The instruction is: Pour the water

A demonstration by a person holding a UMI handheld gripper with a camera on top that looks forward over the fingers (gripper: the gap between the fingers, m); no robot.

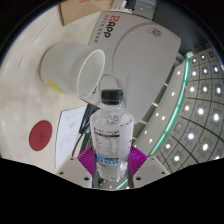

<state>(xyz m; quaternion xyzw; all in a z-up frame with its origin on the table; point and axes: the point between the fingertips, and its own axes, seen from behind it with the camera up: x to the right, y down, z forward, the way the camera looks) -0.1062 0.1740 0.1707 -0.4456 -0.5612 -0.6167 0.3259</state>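
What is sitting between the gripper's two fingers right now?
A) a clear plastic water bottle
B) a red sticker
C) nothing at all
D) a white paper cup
A: the clear plastic water bottle, white cap on, stands upright between the pink-padded fingers of the gripper, which close on its lower body, while the white paper cup lies tipped beyond it on the table.

A bottle [111,135] stands upright between the fingers [88,157] of the tool [110,160], one at each side of its lower body. Just beyond its cap and to the left, a cup [72,67] is tilted with its mouth toward the bottle. Both are over the worktop [150,60]. A round disc [40,135] lies left of the bottle, a sheet of paper [70,128] between them, and a box [105,20] lies behind the cup.
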